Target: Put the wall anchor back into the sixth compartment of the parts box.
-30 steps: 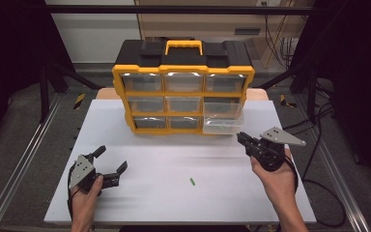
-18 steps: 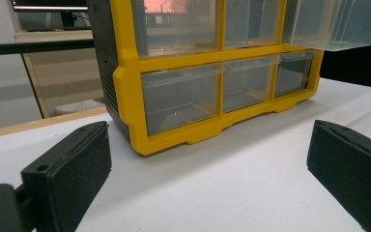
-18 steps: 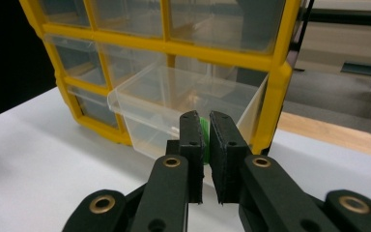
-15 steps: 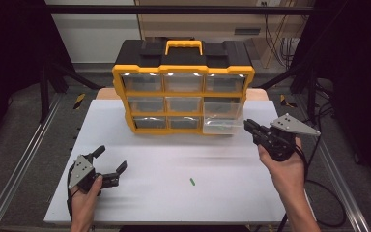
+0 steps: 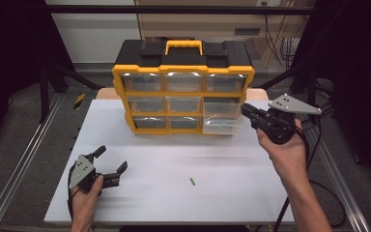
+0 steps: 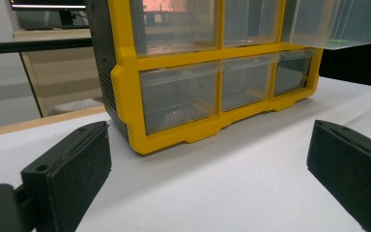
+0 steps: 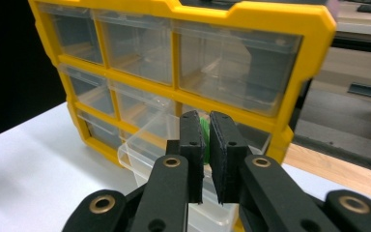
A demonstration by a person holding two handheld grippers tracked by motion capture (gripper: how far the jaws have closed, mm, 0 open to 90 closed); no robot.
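Right gripper (image 7: 206,145) pinching green piece (image 7: 206,137) over pulled-out drawer (image 5: 222,118), organizer (image 5: 183,96) behind

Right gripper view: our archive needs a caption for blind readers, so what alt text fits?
The right gripper, jaws nearly shut on a small green piece, hangs over a clear drawer pulled out of a yellow organizer. The organizer stands on a white table.
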